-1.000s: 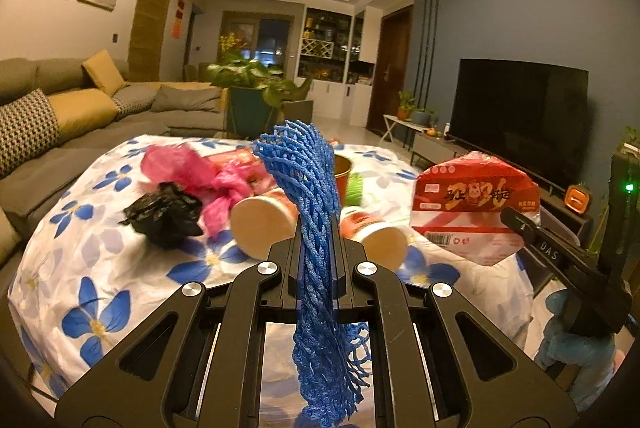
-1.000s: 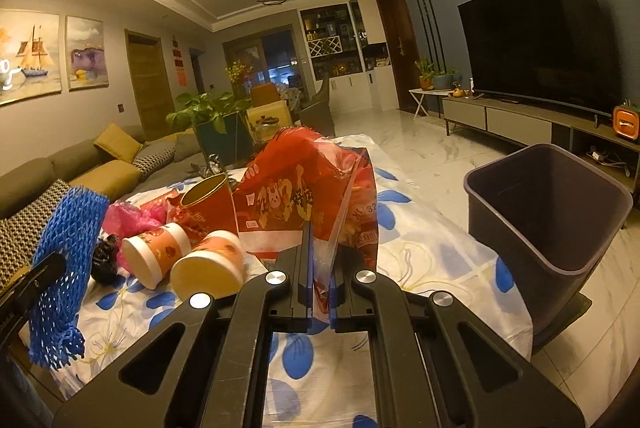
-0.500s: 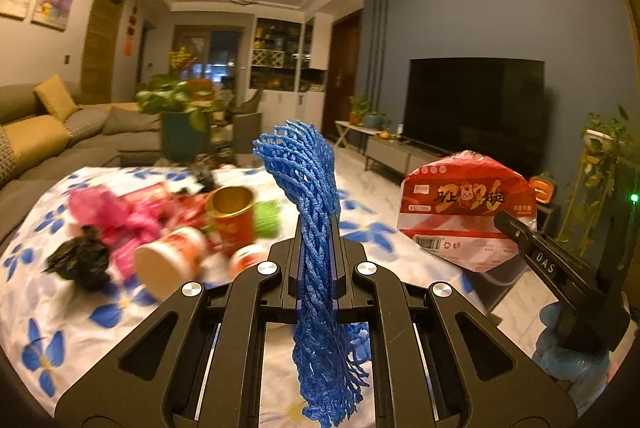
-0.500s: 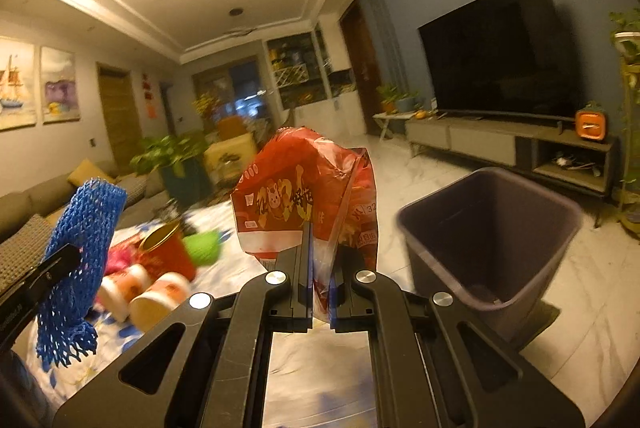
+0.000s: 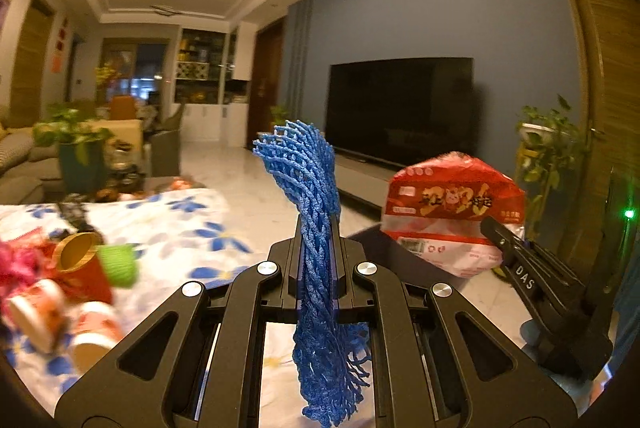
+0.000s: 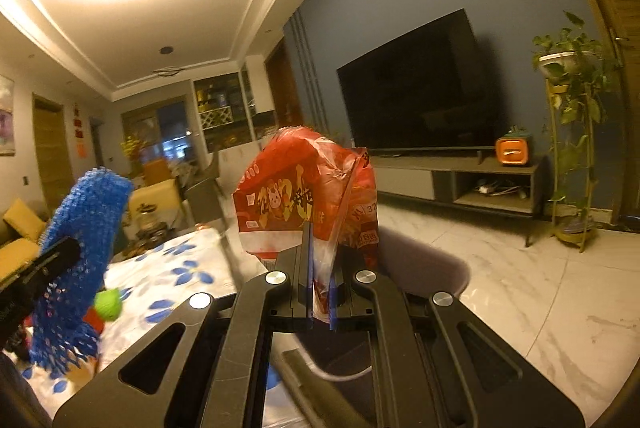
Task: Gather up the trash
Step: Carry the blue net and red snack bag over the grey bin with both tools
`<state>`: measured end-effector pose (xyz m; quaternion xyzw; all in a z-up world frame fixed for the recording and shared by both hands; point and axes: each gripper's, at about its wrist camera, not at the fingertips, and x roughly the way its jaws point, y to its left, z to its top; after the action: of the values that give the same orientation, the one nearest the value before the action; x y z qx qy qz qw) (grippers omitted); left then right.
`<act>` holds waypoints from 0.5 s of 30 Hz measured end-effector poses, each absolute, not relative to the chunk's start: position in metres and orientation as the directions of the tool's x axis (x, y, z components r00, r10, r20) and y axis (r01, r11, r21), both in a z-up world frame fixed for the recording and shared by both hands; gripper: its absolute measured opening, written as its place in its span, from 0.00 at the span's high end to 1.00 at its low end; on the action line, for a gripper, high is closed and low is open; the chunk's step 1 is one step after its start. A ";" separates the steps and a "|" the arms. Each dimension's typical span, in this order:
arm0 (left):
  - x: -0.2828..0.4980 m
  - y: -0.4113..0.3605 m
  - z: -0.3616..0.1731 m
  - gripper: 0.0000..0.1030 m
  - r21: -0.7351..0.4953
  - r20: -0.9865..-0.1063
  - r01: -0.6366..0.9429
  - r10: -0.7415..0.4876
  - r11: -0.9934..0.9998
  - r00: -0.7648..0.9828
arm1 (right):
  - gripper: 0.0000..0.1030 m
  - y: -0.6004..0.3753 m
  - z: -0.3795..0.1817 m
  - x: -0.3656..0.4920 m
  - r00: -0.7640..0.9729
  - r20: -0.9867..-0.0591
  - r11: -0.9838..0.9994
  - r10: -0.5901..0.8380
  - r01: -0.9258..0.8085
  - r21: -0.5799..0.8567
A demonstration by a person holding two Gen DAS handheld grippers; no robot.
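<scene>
Black linkage fingers [image 5: 294, 252], silver screws, "DAS" lettering, blue glove [image 5: 532, 332]

A dark television [image 6: 416, 83] (switched off) hangs beside a potted plant [image 6: 576, 67].

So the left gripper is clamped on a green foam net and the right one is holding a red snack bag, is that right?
Not quite. The foam net shut in the left gripper is blue, not green, as the left wrist view shows. The rest stands: the right gripper is shut on the red snack bag.
</scene>
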<state>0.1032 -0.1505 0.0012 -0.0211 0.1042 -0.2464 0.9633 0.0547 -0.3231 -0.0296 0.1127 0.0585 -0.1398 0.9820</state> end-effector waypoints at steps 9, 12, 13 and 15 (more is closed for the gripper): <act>0.132 -0.200 -0.013 0.92 -0.116 -0.202 0.543 -0.555 0.831 0.807 | 0.94 -0.341 -0.031 0.066 0.940 -0.132 0.921 -0.314 0.336 0.196; 0.139 -0.209 -0.015 0.92 -0.118 -0.202 0.556 -0.568 0.823 0.798 | 0.94 -0.346 -0.030 0.070 0.938 -0.129 0.919 -0.320 0.341 0.196; 0.142 -0.213 -0.016 0.92 -0.122 -0.206 0.558 -0.571 0.821 0.795 | 0.94 -0.346 -0.031 0.072 0.937 -0.128 0.919 -0.325 0.345 0.193; 0.149 -0.218 -0.019 0.92 -0.132 -0.214 0.565 -0.580 0.814 0.786 | 0.94 -0.345 -0.030 0.074 0.936 -0.126 0.918 -0.329 0.348 0.188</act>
<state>0.1491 -0.2184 -0.0188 -0.0305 0.1230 -0.3031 0.9445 0.0744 -0.3451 -0.0300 0.1043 0.0458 -0.1732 0.9783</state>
